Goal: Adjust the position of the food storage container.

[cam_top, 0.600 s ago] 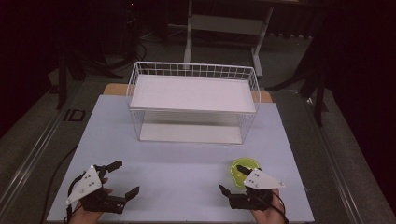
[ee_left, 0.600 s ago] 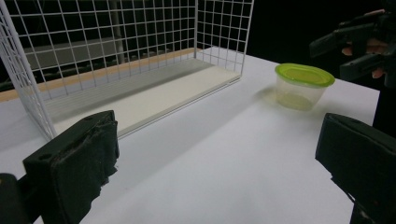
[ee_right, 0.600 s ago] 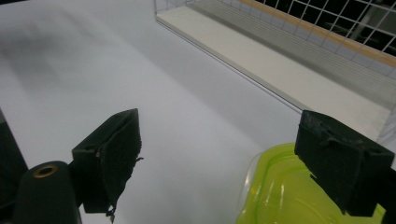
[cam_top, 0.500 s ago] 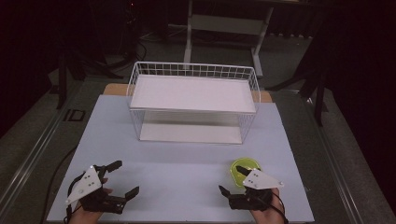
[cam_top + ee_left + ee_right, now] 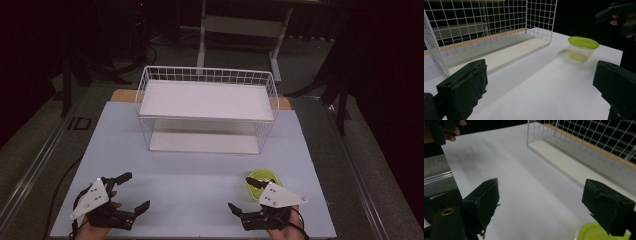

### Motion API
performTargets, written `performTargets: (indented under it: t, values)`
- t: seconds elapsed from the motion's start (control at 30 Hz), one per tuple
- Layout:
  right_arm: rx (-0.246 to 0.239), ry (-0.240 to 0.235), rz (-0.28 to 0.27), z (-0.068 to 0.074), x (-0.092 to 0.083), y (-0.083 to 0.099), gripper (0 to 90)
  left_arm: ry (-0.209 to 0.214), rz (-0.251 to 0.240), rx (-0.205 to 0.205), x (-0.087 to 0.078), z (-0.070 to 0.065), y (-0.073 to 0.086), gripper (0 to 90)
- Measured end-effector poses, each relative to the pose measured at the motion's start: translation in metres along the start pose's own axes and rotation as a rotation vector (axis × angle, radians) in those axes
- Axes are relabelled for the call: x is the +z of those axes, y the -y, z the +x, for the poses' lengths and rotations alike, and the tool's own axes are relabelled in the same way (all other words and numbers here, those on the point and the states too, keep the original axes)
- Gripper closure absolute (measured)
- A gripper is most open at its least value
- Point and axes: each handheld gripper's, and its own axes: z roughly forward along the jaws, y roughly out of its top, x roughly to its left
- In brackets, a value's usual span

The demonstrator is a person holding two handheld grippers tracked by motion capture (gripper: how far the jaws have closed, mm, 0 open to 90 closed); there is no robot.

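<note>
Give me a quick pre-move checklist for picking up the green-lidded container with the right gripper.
1. Right gripper open: ok, jaws spread wide.
2. Right gripper holds nothing: ok.
3. Container upright, lid on: ok.
4. Container between the right jaws: not ok; it sits beside the far jaw.
5. Left gripper out of the way: ok, open at the table's other near corner.
6. Wire basket apart from the container: ok.

white table [image 5: 200, 172] — wire basket [image 5: 207, 107] at back | green-lidded tub [image 5: 260, 179] front right
</note>
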Motion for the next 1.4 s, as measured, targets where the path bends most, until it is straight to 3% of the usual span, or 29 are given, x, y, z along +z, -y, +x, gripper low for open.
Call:
performTargets:
  t: [0.17,0.27,0.4,0.53,0.63,0.77,0.97,1.1,1.13,1.4]
  values:
    - [-0.018,0.030,-0.010,-0.008,-0.002,-0.011,12.2,0.005,-0.008,-0.004,0.000,0.000,0.000,0.4]
    - [0.007,0.028,-0.028,-0.017,-0.001,-0.013,11.5,0.010,-0.010,-0.006,0.000,0.001,0.000,0.4]
    - [-0.011,0.071,-0.002,-0.027,0.004,-0.014,11.4,0.014,-0.012,-0.008,0.001,0.000,0.000,0.4]
    - [0.019,0.077,-0.011,-0.034,0.007,-0.014,11.5,0.017,-0.011,-0.004,0.001,0.000,0.000,0.4]
    - [0.026,0.118,-0.026,-0.043,0.010,-0.011,13.8,0.019,-0.017,-0.007,0.001,-0.001,0.000,0.4]
    - [0.040,0.136,-0.025,-0.051,0.009,-0.008,16.4,0.021,-0.021,-0.010,0.001,0.000,0.000,0.4]
    - [0.079,0.174,-0.006,-0.070,-0.001,0.002,29.0,0.026,-0.026,-0.010,0.001,0.000,0.000,0.4]
    - [0.103,0.238,-0.003,-0.082,-0.009,0.012,34.3,0.025,-0.028,-0.009,0.001,0.000,0.000,0.4]
    - [0.110,0.258,0.000,-0.085,-0.012,0.016,40.4,0.025,-0.028,-0.007,0.000,0.000,0.000,0.4]
    - [0.139,0.357,0.051,-0.104,-0.024,0.042,57.8,0.025,-0.030,-0.002,0.000,0.000,-0.001,0.4]
